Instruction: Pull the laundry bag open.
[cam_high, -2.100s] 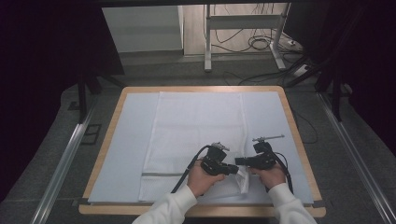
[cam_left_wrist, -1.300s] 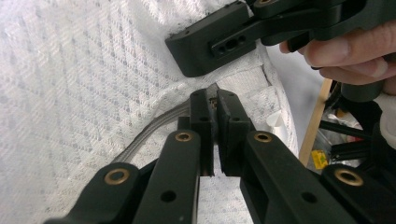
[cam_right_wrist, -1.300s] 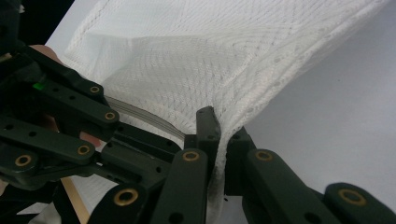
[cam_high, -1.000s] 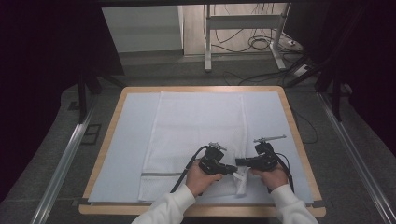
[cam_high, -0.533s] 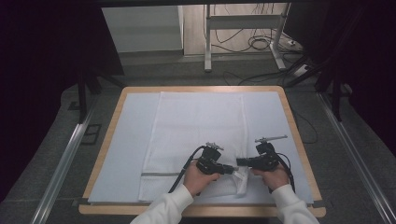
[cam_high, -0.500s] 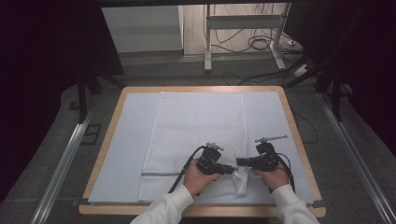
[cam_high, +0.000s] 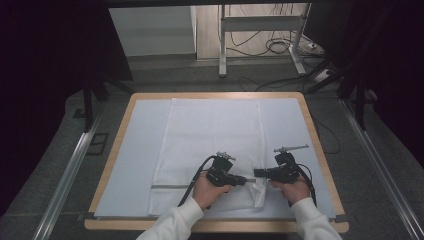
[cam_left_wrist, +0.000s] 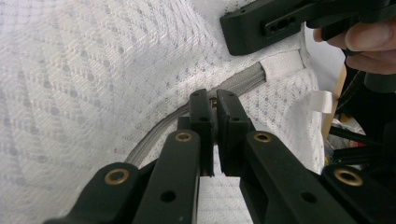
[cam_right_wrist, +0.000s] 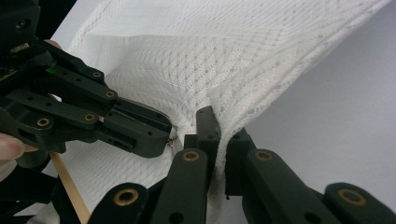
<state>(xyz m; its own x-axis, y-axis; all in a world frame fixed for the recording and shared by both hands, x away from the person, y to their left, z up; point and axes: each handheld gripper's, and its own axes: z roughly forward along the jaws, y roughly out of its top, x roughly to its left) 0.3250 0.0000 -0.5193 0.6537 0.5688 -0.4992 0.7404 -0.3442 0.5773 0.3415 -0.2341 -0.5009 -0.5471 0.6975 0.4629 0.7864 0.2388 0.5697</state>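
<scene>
High view: white mesh laundry bag (cam_high: 210, 145) flat on pale sheet (cam_high: 135, 165) over wooden-edged table (cam_high: 310, 125), long axis running away from the near edge, grey zipper line (cam_high: 170, 186) across its near end. Left gripper (cam_high: 244, 179) and right gripper (cam_high: 259, 173) tip to tip at the bag's near right corner, both hands in white sleeves coming in from the bottom edge. Cables looping back from each gripper over the fabric. Floor cables and a metal stand leg (cam_high: 221, 40) beyond the far edge. Left gripper view: jaws pressed almost together, small brass zipper pull (cam_left_wrist: 213, 101) pinched between the tips, grey zipper (cam_left_wrist: 187, 121) curving across the mesh from lower left to a white end tab (cam_left_wrist: 285, 63) at upper right. Mesh bunched and lifted around the tips. Right gripper (cam_left_wrist: 266, 23) visible at top right, just beyond the tab, with fingertips (cam_left_wrist: 369, 39) of the holding hand beside it. Right gripper view: jaws closed on a fold of the mesh (cam_right_wrist: 219, 126), fabric pulled up into a ridge running from the tips toward the upper right. Left gripper (cam_right_wrist: 159, 135) coming in from the left, its tip just beside the pinched fold, small metal pull visible at its end. Bare sheet (cam_right_wrist: 336, 116) to the right, strip of table edge (cam_right_wrist: 70, 186) at lower left.
</scene>
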